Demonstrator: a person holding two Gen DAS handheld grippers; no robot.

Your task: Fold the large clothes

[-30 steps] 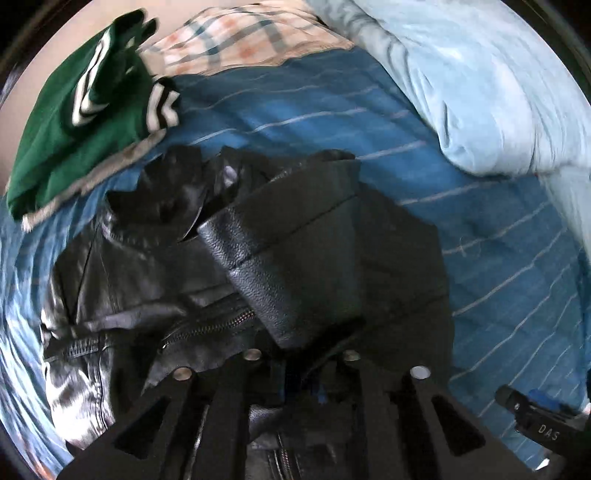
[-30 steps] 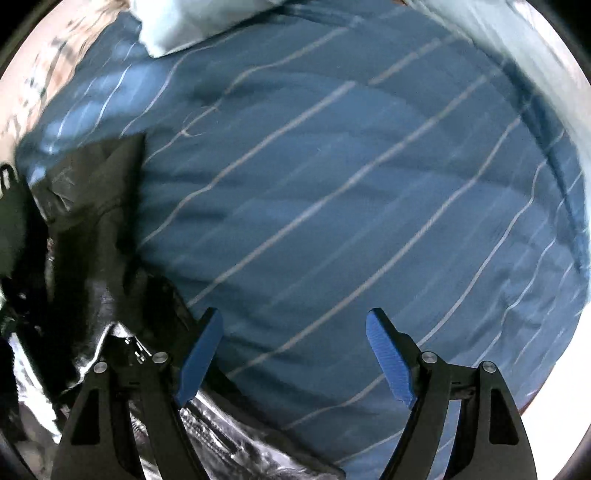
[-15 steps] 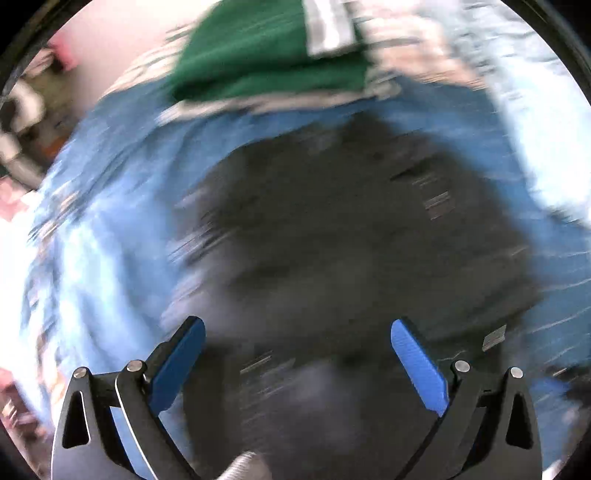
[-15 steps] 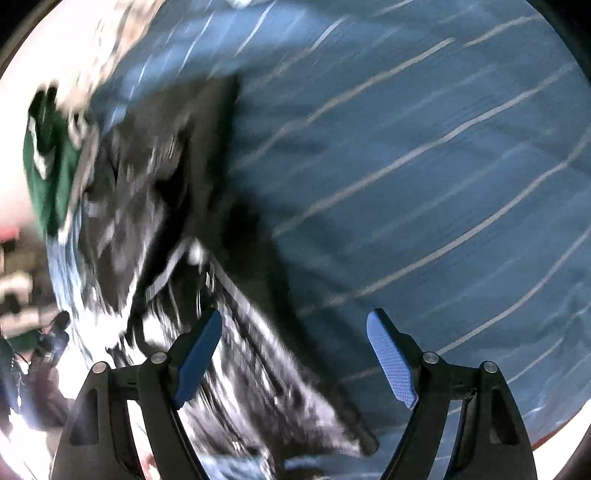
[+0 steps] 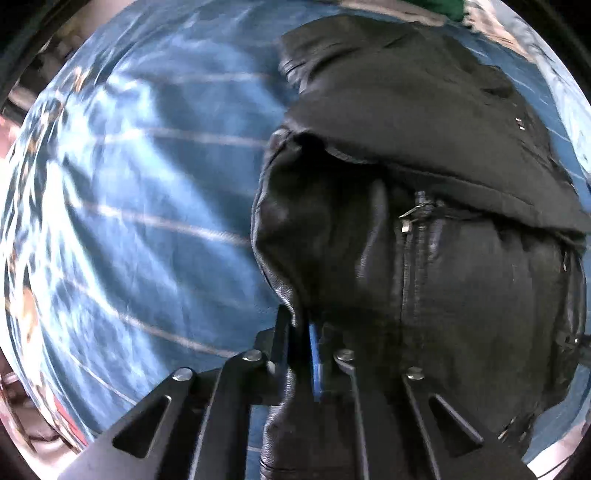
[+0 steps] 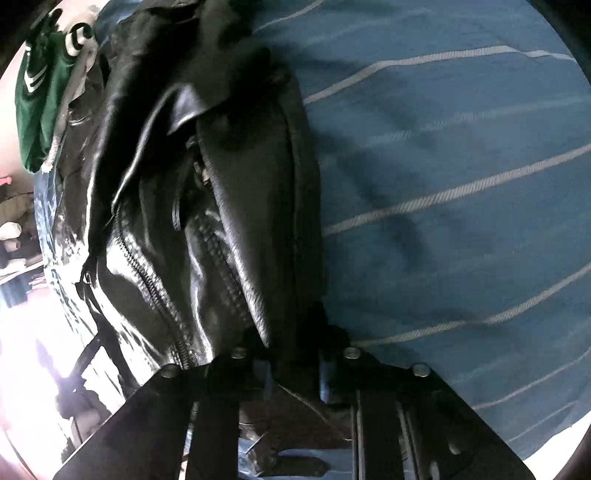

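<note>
A black leather jacket [image 5: 424, 192] with metal zips lies folded on the blue striped bedsheet [image 5: 140, 206]. My left gripper [image 5: 301, 354] is shut on the jacket's near left edge, leather pinched between its blue pads. In the right wrist view the same jacket [image 6: 207, 206] fills the left half. My right gripper [image 6: 295, 369] is shut on the jacket's near right edge, with the blue striped sheet [image 6: 461, 184] to its right.
A green garment with white stripes [image 6: 40, 96] lies beyond the jacket at the far left; a sliver of it shows in the left wrist view [image 5: 443, 7]. Room clutter shows past the bed's left edge [image 6: 22, 236].
Both grippers were open half a second ago; now each has closed on the jacket's near edge. The left gripper let go of the sleeve it held a second ago and moved to the hem.
</note>
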